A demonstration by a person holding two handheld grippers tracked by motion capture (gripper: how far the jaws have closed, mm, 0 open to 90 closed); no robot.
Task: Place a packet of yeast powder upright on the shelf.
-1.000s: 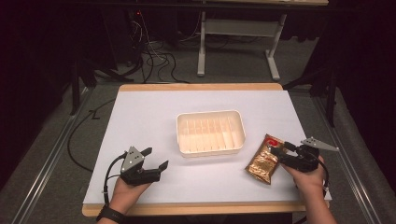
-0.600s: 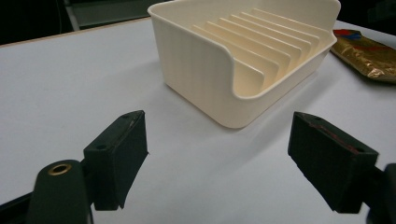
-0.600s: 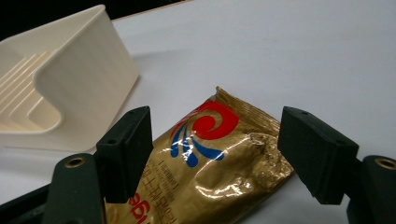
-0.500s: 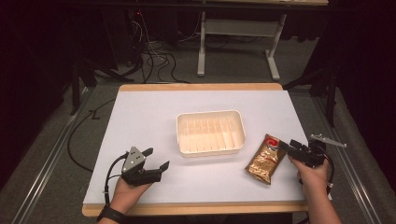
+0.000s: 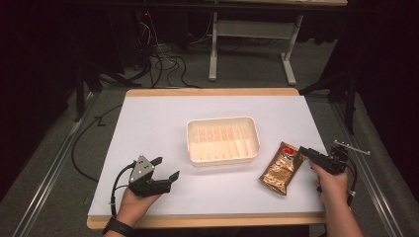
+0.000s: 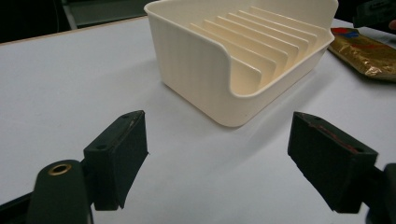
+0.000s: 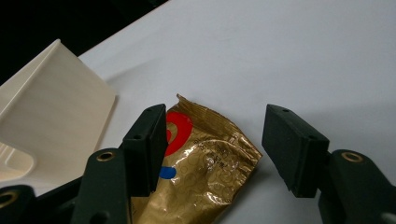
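Note:
A gold foil packet (image 5: 281,168) with a red and blue mark lies flat on the white table, right of a cream ribbed tray (image 5: 223,139). My right gripper (image 5: 302,151) points left at the packet's top end. In the right gripper view the packet (image 7: 210,163) lies between and below the jaws of the right gripper (image 7: 215,116). These jaws have just been closing, and the pads do not touch the foil. My left gripper (image 5: 165,168) rests open at the front left, empty. In the left gripper view the left gripper (image 6: 217,140) faces the tray's corner (image 6: 233,100).
The white sheet (image 5: 148,123) covers a wood-edged table. The tray holds several upright ribs and nothing else. Beyond the far edge are floor cables (image 5: 163,64) and a desk frame (image 5: 252,29). A dark stand leg (image 5: 352,94) is off the table's right side.
My right hand has shifted a little to the right and lower beside the packet's top end, and its jaws stand narrower. The left hand, tray and packet have not moved.

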